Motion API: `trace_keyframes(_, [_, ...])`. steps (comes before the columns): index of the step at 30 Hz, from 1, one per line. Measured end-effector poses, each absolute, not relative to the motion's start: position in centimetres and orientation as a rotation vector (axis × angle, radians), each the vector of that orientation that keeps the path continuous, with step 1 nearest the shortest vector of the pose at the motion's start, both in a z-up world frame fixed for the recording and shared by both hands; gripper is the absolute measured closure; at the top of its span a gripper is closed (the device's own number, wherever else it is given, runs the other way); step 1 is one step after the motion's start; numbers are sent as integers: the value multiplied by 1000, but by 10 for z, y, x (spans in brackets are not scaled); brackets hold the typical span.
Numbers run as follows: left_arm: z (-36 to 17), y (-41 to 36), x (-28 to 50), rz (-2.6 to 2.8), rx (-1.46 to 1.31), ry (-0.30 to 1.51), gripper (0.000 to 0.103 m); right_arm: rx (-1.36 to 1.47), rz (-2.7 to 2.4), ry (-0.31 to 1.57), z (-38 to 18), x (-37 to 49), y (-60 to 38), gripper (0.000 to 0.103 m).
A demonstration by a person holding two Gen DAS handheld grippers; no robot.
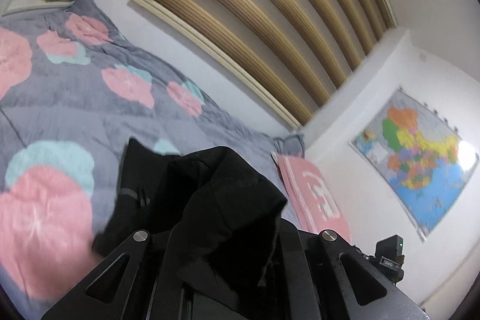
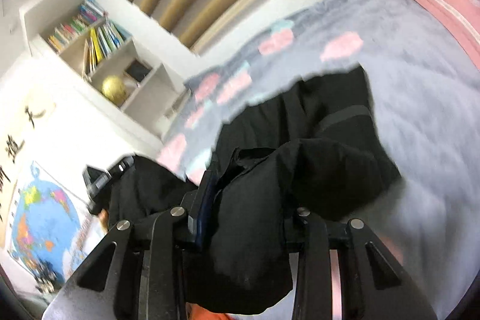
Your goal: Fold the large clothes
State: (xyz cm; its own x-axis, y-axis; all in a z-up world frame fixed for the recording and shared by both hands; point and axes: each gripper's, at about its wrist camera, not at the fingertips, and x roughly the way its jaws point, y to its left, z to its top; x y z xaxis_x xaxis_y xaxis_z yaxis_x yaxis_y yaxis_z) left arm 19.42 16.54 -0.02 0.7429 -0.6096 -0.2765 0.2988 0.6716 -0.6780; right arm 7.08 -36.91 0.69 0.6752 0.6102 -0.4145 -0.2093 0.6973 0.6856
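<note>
One black garment [image 1: 216,200], one quilt [image 1: 75,98] (floral), two maps [image 1: 420,158].

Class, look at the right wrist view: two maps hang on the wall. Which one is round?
The lower map, a blue circular world map with coloured continents at the picture's left. The other, in the left wrist view, is a rectangular map.

Black garment [image 1: 216,200] bunched over left gripper [image 1: 231,248] — apparently clamped; floral quilt [image 1: 75,86] beneath.

free: grey quilt [image 1: 75,110] beyond black garment [image 1: 210,200] | blocked: pink pillow [image 1: 315,194], wall side
</note>
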Motion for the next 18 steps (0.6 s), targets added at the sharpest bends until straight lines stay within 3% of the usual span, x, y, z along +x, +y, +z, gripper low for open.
trace_keyframes(8, [-15,161,309,-383,-694,549,92,785,382,638,12,200,-404,64])
trace_keyframes(18, [-129,126,416,-234,-630,869,89,802,178,902,-104,320,-407,64])
